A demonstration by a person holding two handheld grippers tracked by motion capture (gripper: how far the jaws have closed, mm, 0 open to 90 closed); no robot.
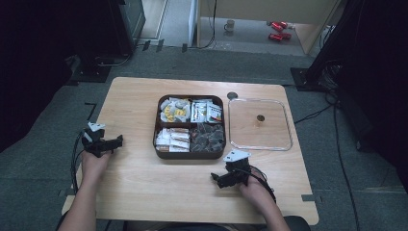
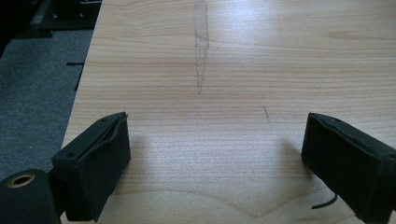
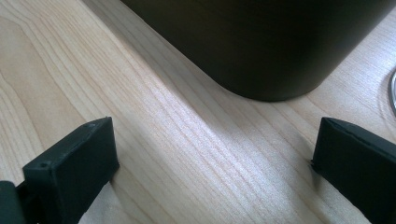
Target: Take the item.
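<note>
A dark brown box [image 1: 190, 154] with four compartments of wrapped snacks stands at the middle of the wooden table [image 1: 139, 178]. A clear square lid [image 1: 260, 124] lies flat to its right. My left gripper [image 1: 117, 142] rests near the table's left edge, jaws wide open over bare wood [image 2: 215, 154]. My right gripper [image 1: 216, 179] lies in front of the box's near right corner, also open with nothing between its jaws [image 3: 210, 172]. The box's dark rounded corner [image 3: 261, 51] looms close ahead in the right gripper view.
Grey carpet surrounds the table. Dark equipment stands at the far left and far right, with cables on the floor. A mug [image 1: 230, 25] and red items [image 1: 278, 30] sit on the floor far behind the table.
</note>
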